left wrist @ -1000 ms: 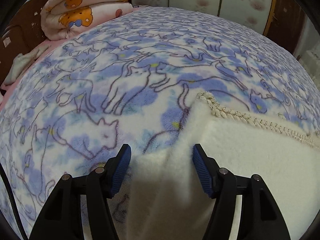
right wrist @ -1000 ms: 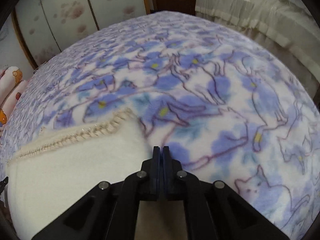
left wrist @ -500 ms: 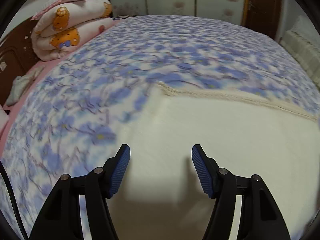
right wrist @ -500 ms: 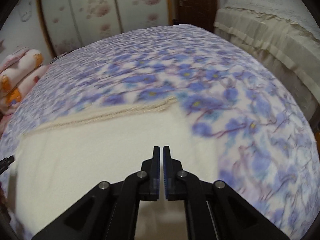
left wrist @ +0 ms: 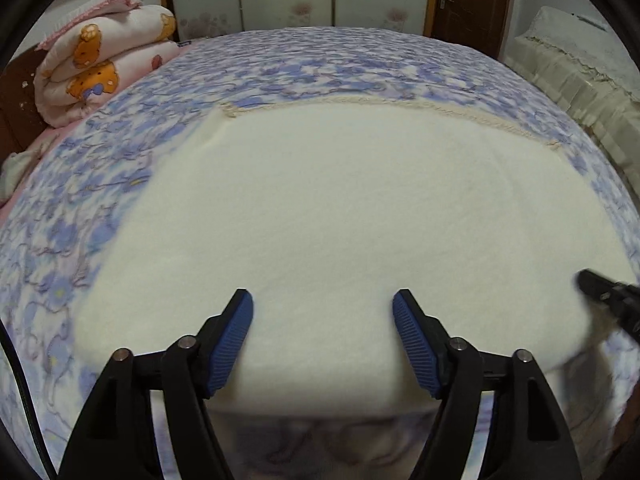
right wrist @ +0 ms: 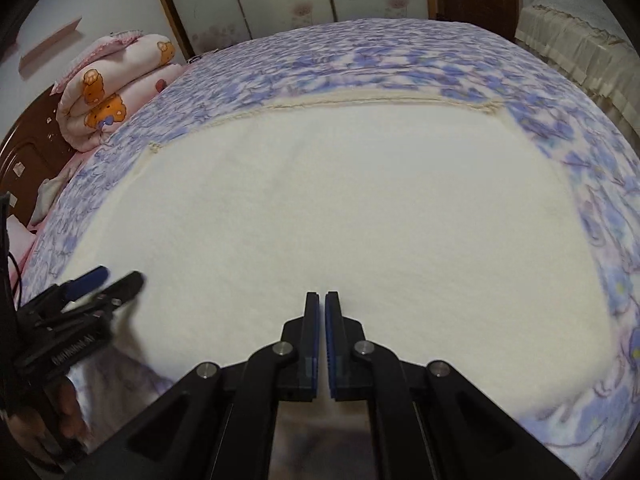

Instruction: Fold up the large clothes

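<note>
Both tongs angled down over cream blanket (left wrist: 340, 208), its cream side up on the bed (left wrist: 360, 52) w/ blue-print cover. L tongs (left wrist: 322, 332) opening, nothing between. R tongs (right wrist: 321, 320) clenched, nothing visibly gripped

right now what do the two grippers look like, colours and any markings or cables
Both the left gripper and right gripper are black angular frames with silver pivot pins and ribbed blue pads. The left one's body carries small white lettering, too blurred to read, and a thin black cable trails beside it.
</note>
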Demonstrator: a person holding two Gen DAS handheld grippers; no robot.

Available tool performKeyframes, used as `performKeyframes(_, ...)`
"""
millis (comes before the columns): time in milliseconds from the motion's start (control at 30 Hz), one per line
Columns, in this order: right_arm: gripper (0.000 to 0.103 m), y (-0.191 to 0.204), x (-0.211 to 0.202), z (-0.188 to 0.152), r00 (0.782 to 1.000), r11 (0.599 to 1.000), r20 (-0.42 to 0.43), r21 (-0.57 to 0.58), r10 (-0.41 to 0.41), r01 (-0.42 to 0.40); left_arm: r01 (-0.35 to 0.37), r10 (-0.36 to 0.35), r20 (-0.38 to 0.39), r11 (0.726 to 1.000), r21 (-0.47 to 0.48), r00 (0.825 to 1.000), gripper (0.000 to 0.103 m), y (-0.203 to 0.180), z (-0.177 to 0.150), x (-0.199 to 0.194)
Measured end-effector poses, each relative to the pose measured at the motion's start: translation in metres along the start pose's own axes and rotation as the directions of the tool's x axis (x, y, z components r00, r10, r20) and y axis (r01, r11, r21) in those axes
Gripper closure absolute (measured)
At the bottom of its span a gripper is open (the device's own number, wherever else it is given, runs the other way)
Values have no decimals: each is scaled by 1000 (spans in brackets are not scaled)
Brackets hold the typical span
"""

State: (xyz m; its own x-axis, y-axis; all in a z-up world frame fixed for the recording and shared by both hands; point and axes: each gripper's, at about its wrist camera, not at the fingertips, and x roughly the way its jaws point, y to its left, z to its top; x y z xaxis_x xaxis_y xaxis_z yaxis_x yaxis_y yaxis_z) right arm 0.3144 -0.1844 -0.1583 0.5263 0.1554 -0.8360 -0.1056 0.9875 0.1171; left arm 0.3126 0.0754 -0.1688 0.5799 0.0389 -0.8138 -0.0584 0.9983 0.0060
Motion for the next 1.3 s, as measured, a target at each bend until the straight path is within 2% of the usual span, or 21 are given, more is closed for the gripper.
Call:
performKeyframes(33, 103, -13, -2, -1, 1000, 1000, 3, 2, -26, 26, -11, 11, -3, 1000, -15, 1000, 21, 11, -2, 1)
performKeyframes(133, 103, -60, -9, -13, 982, 981, -3, 41, -188, 187, -35, 33, -30, 995, -96, 999, 21, 44, -10, 0)
performKeyframes(233, 103, -97, -19, -26, 987, 977, -16, 142, -161, 161, -51, 47, -36, 992, -118, 998, 21, 62, -16, -3)
performKeyframes(300, 103, -108, -24, -29, 987, 971, -22, 176, -159, 160, -72, 69, -38, 991, -110, 997, 21, 63, -19, -6)
performKeyframes(567, 100, -100, -22, -29, 977, 959, -50, 186, -208, 214, -102, 95, -62, 988, -120, 994, 21, 63, -16, -5)
performKeyframes(800, 100, -99, -30, -29, 978, 958, -74, 196, -197, 208, -98, 88, -91, 988, -120, 992, 21, 64, -15, -9)
performKeyframes(967, 99, -95, -41, -34, 980, 957, -112, 223, -162, 184, -103, 84, -144, 986, -131, 986, 21, 62, -18, -17)
performKeyframes(1067, 99, -90, -49, -40, 984, 957, -124, 246, -128, 155, -79, 50, -189, 985, -152, 981, 21, 60, -24, -25)
performKeyframes(1300, 98, -61, -75, -60, 990, 970, -120, 219, -80, 105, -44, 12, -231, 990, -136, 973, 21, 45, -54, -55)
